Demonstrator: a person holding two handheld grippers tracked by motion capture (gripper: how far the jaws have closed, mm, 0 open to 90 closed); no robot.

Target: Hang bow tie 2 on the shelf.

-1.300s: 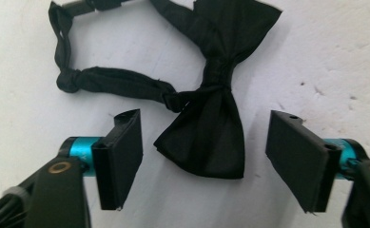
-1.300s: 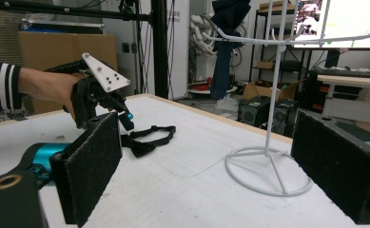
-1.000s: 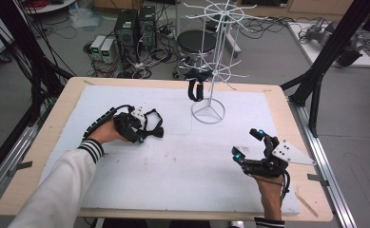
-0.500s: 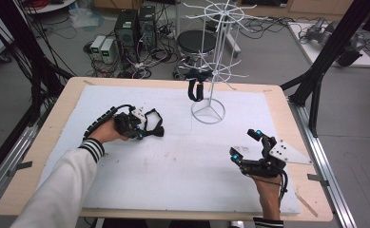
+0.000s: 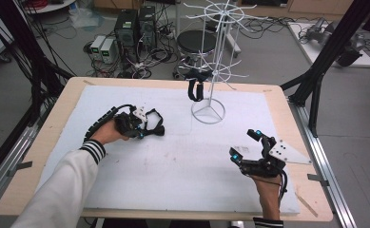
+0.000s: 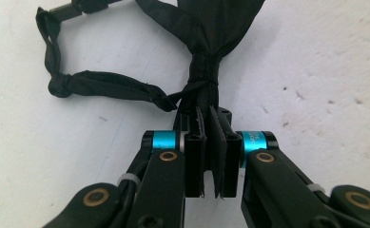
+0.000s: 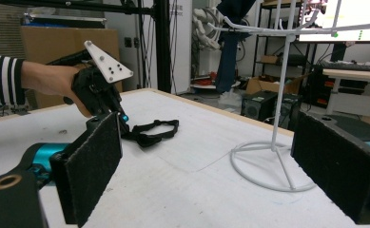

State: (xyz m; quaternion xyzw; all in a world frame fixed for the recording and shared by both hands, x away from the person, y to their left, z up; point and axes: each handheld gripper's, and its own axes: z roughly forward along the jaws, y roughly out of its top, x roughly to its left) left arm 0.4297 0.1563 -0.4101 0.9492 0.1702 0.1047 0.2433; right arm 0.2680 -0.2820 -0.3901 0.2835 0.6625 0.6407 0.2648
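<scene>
– What's your left gripper (image 6: 205,156) doing?

– My 2 left jaws have just been closing, and now they pinch a bunched black fabric strap (image 6: 202,76) between the pads. The rest of it trails away from the jaws in a loop across the white table mat (image 5: 173,166).

– Where is that relative to the white wire rack (image 5: 211,71)?

– In the high view, the strap (image 5: 155,124) lies on the mat well to the left of the rack's round base and a little nearer me. A 2nd black strap (image 5: 195,88) hangs from a low arm of the rack.

– And your right gripper (image 5: 249,142)?

– Its jaws stand wide apart with nothing between them. It sits low over the mat, to the right of the rack's base and nearer me, well apart from the strap.
</scene>
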